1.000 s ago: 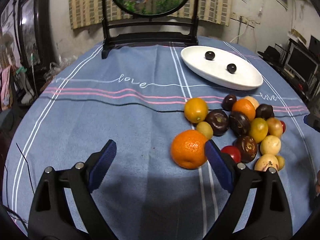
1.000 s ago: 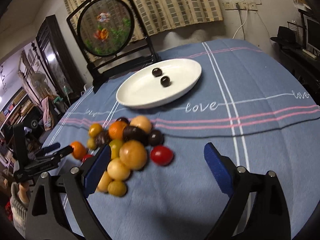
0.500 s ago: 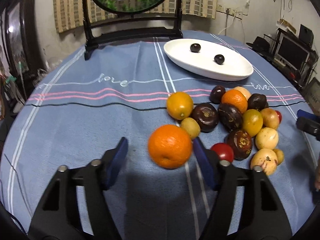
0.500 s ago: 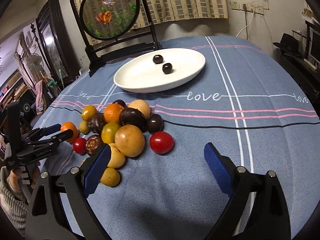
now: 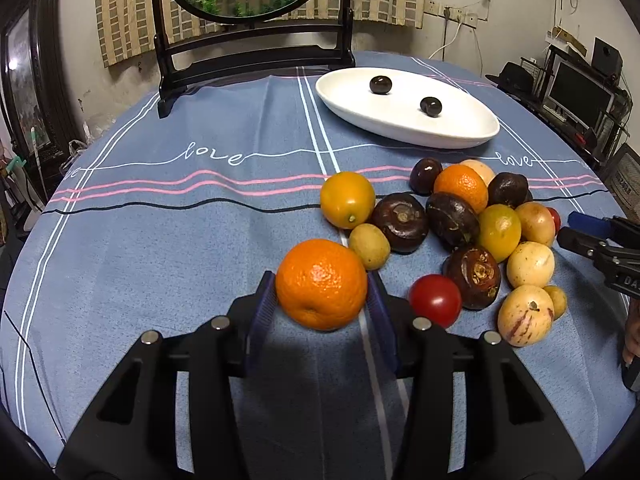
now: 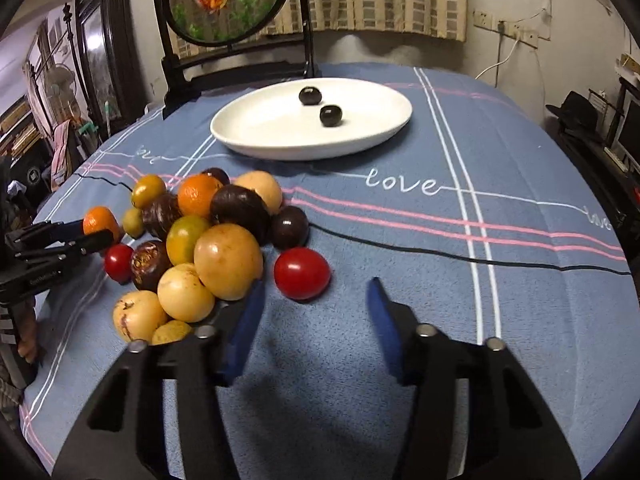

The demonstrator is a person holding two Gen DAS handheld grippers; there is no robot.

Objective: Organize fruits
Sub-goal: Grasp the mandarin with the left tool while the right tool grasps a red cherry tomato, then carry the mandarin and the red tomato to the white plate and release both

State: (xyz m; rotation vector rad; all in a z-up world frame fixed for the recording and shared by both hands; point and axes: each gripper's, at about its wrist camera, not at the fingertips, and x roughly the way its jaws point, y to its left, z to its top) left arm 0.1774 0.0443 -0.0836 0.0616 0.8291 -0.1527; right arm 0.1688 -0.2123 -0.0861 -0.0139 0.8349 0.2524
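Closing left gripper [image 5: 322, 304] jaws around orange [image 5: 321, 283]

Text read | "love" in white script, repeated along the white line on my blue tablecloth [image 5: 168, 240] | other gripper's lettering too small for me to read

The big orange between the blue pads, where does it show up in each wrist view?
Left wrist view: big orange at lower centre, pressed between the closing left hand-held gripper's pads.
Right wrist view: far left, partly hidden behind that gripper's tips.
Shared landmark: white plate with two dark fruits.
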